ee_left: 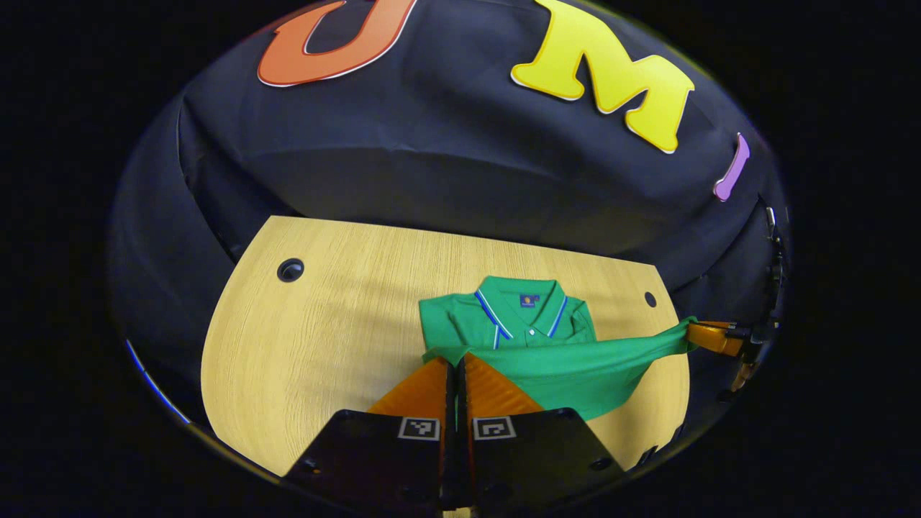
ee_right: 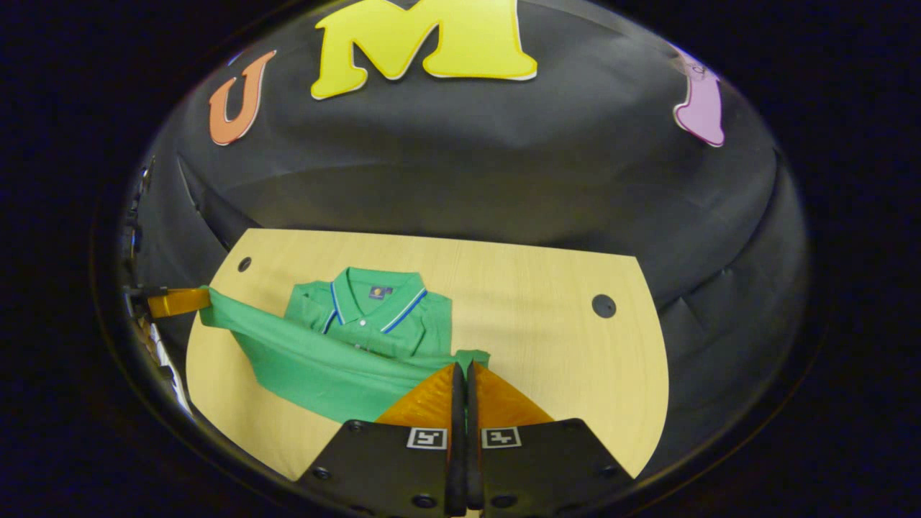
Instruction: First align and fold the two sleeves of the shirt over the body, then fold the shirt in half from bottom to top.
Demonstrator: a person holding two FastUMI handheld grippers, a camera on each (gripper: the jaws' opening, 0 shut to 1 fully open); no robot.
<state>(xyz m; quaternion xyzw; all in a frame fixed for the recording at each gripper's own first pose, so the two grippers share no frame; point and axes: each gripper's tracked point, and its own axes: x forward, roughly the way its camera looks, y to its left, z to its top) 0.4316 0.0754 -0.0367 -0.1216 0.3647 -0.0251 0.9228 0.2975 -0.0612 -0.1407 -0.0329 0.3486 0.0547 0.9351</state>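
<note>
Green polo shirt [ee_left: 547,352] with blue-and-white collar trim lies on the light wooden table [ee_left: 324,338], collar toward the black cloth wall [ee_left: 446,173]. I see its bottom hem lifted off the table and stretched taut between both tools. Left hand-held gripper [ee_left: 455,363] is clamped on one hem corner; right hand-held gripper [ee_right: 463,370] is clamped on the other.

Pale wooden table [ee_left: 324,338], round, perhaps cable, holes [ee_left: 290,270], black cloth wall [ee_right: 460,165]
</note>
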